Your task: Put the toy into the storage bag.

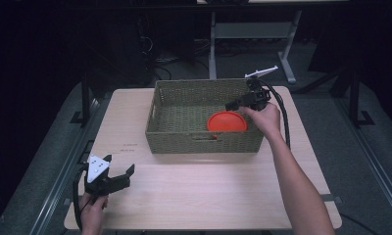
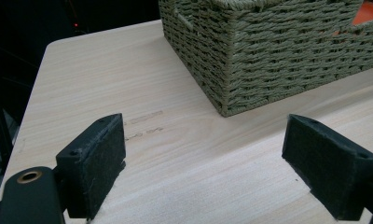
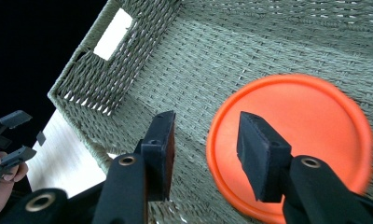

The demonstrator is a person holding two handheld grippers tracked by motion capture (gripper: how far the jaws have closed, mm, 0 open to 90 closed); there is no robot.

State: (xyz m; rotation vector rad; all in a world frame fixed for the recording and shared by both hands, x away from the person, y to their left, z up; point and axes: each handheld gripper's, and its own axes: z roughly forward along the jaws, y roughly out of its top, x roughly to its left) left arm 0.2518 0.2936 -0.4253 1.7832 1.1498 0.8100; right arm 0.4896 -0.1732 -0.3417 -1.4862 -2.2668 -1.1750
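A round orange disc point(image 1: 226, 121) lies in the right half of a woven olive basket point(image 1: 204, 142) at the middle of the table. My right gripper point(image 1: 232, 105) hangs over the basket's right side, just above the disc, and it is open. In the right gripper view the gripper point(image 3: 205, 140) has its jaws apart on either side of the near rim of the disc point(image 3: 310, 135), with nothing clamped between them. My left gripper point(image 1: 129, 177) rests low at the table's front left, open and empty. In its own view the left gripper point(image 2: 205, 140) faces a corner of the basket point(image 2: 278, 56).
The light wooden table point(image 1: 208, 186) has bare room in front of and left of the basket. The basket floor point(image 3: 212, 60) left of the disc is bare, and a handle slot point(image 3: 112, 32) is cut into one end wall. Dark floor and desk legs point(image 1: 212, 44) lie beyond.
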